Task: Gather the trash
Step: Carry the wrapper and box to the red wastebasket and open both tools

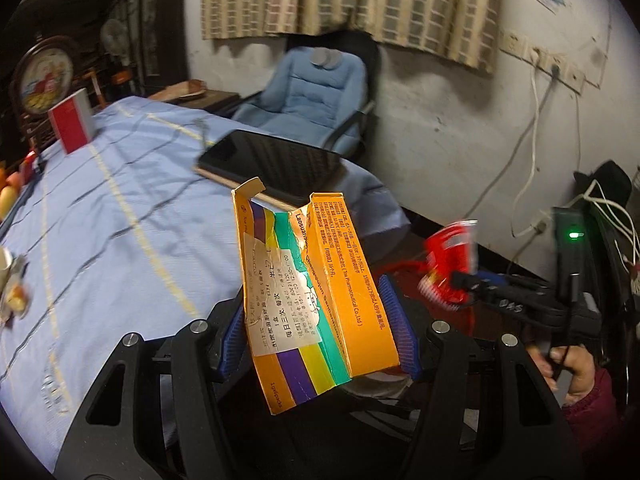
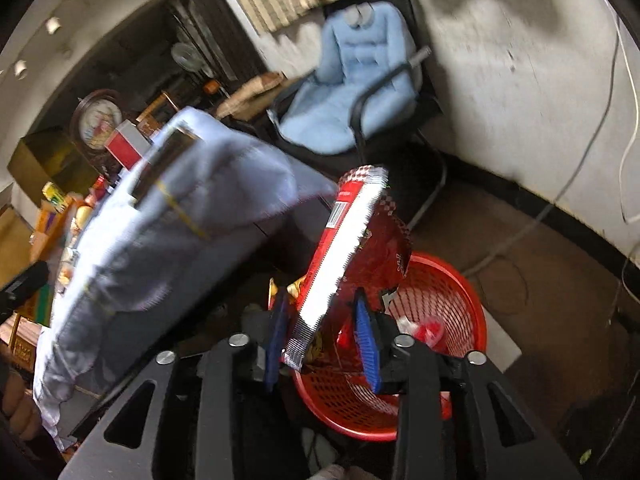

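Observation:
My left gripper [image 1: 316,332] is shut on a torn orange medicine box [image 1: 308,292] with purple, yellow and green stripes, held upright off the table's right edge. My right gripper [image 2: 324,344] is shut on a red and silver snack wrapper [image 2: 352,248], held above a red mesh trash basket [image 2: 452,292] on the floor. The basket holds some red and white trash. In the left wrist view the right gripper [image 1: 480,292] shows at the right with the red wrapper [image 1: 450,264] in it.
A table with a light blue cloth [image 1: 120,220] carries a dark tablet [image 1: 272,168], a red and white box [image 1: 72,120] and food at the left edge. A blue padded chair [image 1: 312,92] stands behind. Cables and a power strip [image 1: 572,248] lie at the right.

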Tool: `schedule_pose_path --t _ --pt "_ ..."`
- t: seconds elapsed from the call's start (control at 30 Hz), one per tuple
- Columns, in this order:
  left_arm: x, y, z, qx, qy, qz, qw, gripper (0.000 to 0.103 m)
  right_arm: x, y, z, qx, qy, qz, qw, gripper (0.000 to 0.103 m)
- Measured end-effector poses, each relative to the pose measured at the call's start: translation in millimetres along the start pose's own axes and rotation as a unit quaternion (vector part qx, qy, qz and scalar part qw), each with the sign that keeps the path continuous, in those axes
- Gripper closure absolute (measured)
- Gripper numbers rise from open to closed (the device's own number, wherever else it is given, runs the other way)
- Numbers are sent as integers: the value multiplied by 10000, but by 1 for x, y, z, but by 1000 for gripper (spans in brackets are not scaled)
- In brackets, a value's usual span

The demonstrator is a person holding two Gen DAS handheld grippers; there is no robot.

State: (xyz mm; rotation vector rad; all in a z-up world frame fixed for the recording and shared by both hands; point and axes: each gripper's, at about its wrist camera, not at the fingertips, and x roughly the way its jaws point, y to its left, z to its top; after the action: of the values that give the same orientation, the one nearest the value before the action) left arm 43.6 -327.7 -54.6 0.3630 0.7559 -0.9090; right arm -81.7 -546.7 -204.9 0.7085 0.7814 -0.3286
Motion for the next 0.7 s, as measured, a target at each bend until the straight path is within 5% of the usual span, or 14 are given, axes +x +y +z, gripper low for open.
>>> schedule_pose_path --t 0.17,0.7 --pt "24 -24 2 271 252 -219 9991 43 2 -19 -2 352 42 118 9993 47" --pt "119 -108 11 1098 1198 -739 9839 35 -22 -76 6 838 -469 -49 9954 46"
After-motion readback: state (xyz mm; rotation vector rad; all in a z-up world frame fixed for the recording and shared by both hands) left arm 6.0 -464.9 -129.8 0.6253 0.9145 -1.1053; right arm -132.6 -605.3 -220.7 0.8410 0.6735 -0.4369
